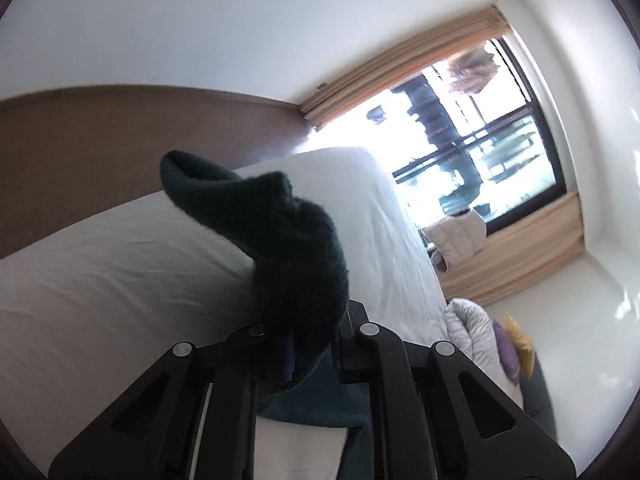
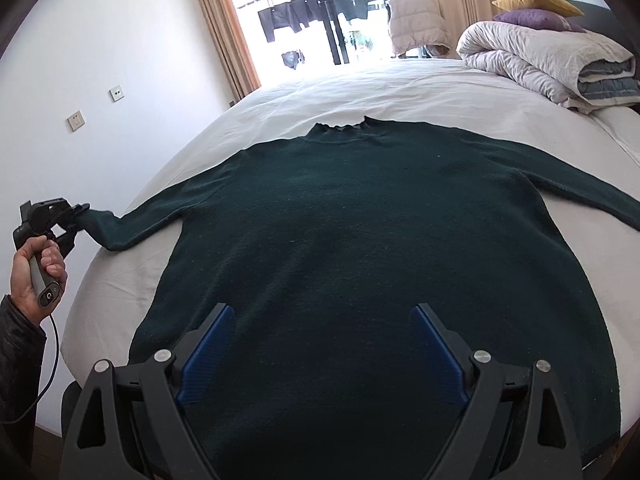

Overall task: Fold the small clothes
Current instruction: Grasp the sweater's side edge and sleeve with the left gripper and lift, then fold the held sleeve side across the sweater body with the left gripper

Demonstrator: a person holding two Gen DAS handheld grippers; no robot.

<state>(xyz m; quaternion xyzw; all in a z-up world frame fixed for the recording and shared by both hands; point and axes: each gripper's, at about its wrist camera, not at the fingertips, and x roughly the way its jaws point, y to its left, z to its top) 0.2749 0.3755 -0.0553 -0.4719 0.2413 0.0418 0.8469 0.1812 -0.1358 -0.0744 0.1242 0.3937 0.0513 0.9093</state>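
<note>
Sweater: a dark green knitted sweater (image 2: 360,240) lies flat, front up, on the white bed (image 2: 400,88), collar toward the window (image 2: 320,12), hem toward the near edge of the bed.
Sleeves: both are spread out sideways from the sweater's body; the one on the left of the right wrist view runs off past the bed's edge, the other reaches toward the folded duvet (image 2: 552,64).
Left tool: the left tool (image 2: 76,216), held in a hand (image 2: 36,276), is clamped on the cuff (image 1: 256,208) of that left sleeve; in its own view the knit bunches up between nearly closed fingers, lifted clear of the sheet.
Right tool: the right tool (image 2: 324,356) hangs over the sweater's lower body with its blue pads (image 2: 208,356) spread wide and nothing between them; I cannot tell whether they touch the knit.
Step in hand: probably bringing the left sleeve across the sweater's body for the first fold.
Risk, slipping: the grip takes only the cuff end, so the loose knit could slide out if the sleeve is pulled fast.
Risk, dragging: nothing pins the sweater's body, so a sideways pull on the sleeve may shift or wrinkle the whole garment toward the bed's edge.
Risk, skewed fold: a sleeve laid at a slant across the sweater's body would leave a lumpy, uneven stack.
</note>
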